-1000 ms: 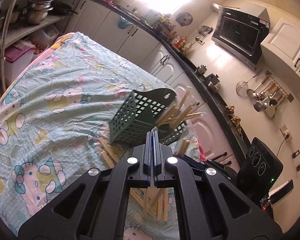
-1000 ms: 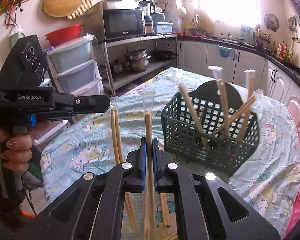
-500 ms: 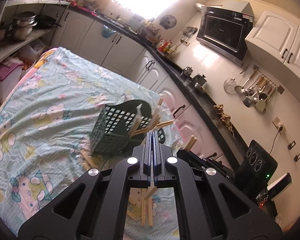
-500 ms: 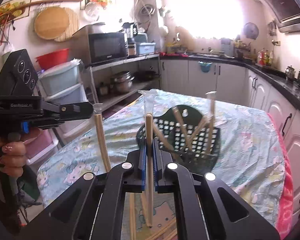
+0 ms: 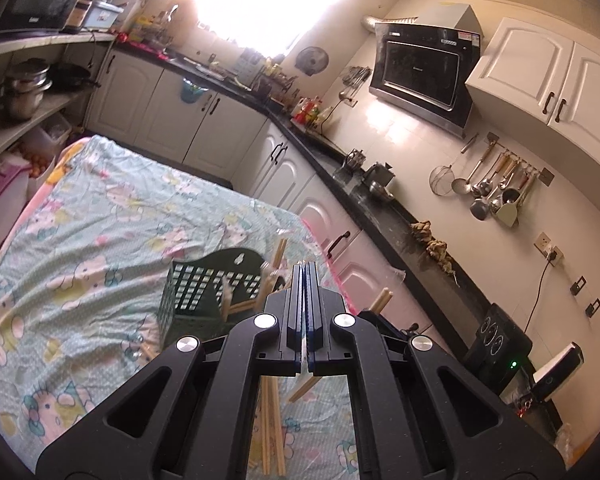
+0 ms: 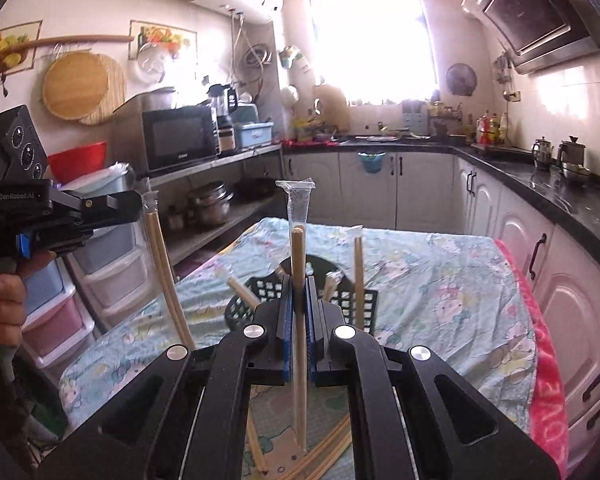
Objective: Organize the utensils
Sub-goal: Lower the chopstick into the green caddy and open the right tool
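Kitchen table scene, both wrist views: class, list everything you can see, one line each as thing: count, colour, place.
Basket: one, dark green, on the table.
Tablecloth: one, pale blue cartoon print, covering the table.
Wrapped chopsticks: several, light wood, standing in the basket; more lying loose on the cloth.
Microwave: one, black, on the shelf.
Left tongs: shut on a wrapped chopstick pair.
Right tongs: shut on another wrapped chopstick pair.
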Motion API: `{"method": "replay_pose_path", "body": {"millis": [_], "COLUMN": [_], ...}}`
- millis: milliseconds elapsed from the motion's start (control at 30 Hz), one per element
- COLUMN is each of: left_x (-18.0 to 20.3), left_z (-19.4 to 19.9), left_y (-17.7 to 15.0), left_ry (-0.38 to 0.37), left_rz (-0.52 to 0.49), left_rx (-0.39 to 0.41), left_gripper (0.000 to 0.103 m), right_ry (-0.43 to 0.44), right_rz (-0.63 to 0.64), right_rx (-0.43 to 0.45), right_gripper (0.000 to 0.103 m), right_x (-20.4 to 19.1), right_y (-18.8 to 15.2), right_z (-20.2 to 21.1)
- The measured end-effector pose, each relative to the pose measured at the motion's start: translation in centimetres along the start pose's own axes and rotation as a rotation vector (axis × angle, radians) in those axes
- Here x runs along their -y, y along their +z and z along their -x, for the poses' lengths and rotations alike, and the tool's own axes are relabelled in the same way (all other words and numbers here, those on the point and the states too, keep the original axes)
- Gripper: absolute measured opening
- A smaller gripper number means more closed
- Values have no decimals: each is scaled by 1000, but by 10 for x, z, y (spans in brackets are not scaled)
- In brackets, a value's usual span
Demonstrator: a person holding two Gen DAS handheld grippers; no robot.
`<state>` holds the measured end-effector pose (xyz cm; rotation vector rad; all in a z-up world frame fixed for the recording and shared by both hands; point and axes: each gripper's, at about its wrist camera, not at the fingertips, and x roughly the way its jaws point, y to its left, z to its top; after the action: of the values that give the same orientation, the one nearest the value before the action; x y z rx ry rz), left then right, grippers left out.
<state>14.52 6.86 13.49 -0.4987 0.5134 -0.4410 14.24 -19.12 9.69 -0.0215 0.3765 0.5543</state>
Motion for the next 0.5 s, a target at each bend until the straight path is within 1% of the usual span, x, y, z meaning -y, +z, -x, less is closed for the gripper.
{"method": "replay_pose_path", "body": {"millis": [233, 500], "left_x": [15, 26], "left_z": [1, 10], "left_y": [23, 52], "left_ry": [-7, 18], "left_rz": [-38, -83], "left_rx": [34, 98], "left_gripper": [0, 0], "right_ry": [-30, -67], "right_rz": [-35, -35], "right_rx": [61, 139], "right_gripper": [6, 6], "right_x": [15, 27], "right_y": [15, 37], "right_z": [8, 16]}}
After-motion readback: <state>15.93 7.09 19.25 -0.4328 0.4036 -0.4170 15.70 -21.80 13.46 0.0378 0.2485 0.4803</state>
